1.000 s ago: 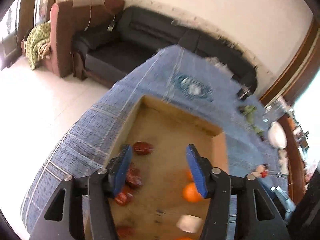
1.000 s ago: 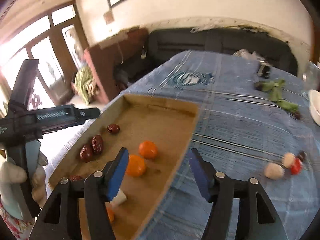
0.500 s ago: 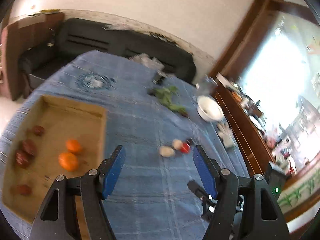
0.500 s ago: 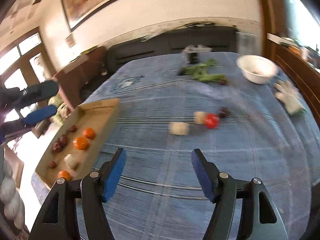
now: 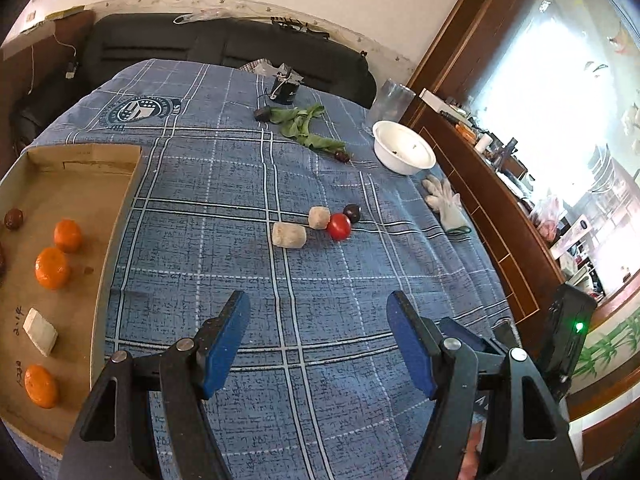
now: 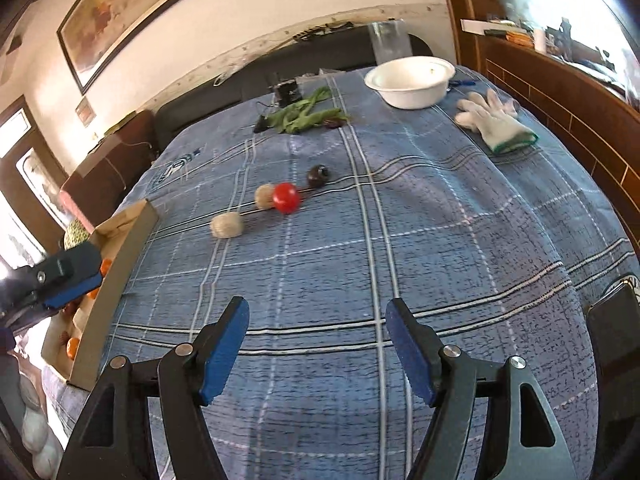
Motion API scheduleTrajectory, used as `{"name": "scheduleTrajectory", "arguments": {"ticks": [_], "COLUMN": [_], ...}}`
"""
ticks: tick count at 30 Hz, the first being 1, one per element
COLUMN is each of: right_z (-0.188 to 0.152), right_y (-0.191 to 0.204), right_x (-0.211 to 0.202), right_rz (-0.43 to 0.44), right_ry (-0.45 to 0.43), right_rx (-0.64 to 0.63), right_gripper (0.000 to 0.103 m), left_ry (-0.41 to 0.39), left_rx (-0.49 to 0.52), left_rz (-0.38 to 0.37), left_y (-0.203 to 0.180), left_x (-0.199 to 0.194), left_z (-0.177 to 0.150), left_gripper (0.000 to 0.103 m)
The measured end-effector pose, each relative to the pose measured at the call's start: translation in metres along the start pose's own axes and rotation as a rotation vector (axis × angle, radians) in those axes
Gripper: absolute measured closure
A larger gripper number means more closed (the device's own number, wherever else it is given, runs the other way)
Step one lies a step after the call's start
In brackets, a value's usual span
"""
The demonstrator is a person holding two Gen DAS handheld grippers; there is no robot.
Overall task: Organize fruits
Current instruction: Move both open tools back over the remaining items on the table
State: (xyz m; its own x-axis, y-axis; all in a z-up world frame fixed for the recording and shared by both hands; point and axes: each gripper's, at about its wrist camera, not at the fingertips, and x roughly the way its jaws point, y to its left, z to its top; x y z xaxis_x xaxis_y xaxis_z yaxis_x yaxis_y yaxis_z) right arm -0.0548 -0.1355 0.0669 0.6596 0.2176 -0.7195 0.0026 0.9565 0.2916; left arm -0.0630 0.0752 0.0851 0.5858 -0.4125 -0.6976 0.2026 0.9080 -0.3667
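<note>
**Left wrist view: both grippers wide and empty above the blue cloth**

Left wrist view has the left gripper (image 5: 318,338) spread wide with nothing between its blue pads, hanging over the blue checked tablecloth (image 5: 224,184). At the left edge sits the cardboard tray (image 5: 116,240), holding three oranges (image 5: 51,268), a pale block (image 5: 40,332) and a dark red fruit (image 5: 13,218) near its far end. Out on the cloth, well apart from the tray, four small things cluster: a beige lump (image 5: 289,235), a second beige lump (image 5: 319,217) just beside a red tomato (image 5: 339,227), and a dark round fruit (image 5: 352,213) touching or nearly touching the tomato. Farther back lie green leaves (image 5: 304,126), a white bowl (image 5: 403,152) and a white glove (image 5: 444,200).

From the right wrist view, the right gripper (image 6: 316,338) is likewise wide apart and empty, aimed across the cloth toward the same cluster, the tomato (image 6: 286,197) between the beige lump (image 6: 264,196) and the dark fruit (image 6: 318,175). The tray wall (image 6: 128,256) shows at the left, and a blue-padded finger (image 6: 68,286), probably the left gripper's, reaches in above it.
</note>
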Motion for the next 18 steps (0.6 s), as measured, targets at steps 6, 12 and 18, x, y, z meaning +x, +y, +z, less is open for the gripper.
{"name": "scheduleTrajectory", "arguments": {"ticks": [6, 12, 18], "right_z": [0.007, 0.029, 0.055], "right_y": [-0.015, -0.038, -0.041], "right_x": [0.005, 0.012, 0.033], "right_rz": [-0.014, -0.045, -0.055], "right_ry": [0.004, -0.007, 0.0], "right_rx": [0.01, 0.039, 0.039], "right_gripper": [0.027, 0.027, 0.027], "left_ry": [0.024, 0.03, 0.058], "left_rx": [-0.021, -0.033, -0.029], "left_rz": [0.04, 0.068, 0.066], "left_y": [0.015, 0.027, 0.031], "left_x": [0.013, 0.029, 0.055], "left_z": [-0.003, 0.003, 0.009], "left_gripper": [0.033, 0.033, 0.033]}}
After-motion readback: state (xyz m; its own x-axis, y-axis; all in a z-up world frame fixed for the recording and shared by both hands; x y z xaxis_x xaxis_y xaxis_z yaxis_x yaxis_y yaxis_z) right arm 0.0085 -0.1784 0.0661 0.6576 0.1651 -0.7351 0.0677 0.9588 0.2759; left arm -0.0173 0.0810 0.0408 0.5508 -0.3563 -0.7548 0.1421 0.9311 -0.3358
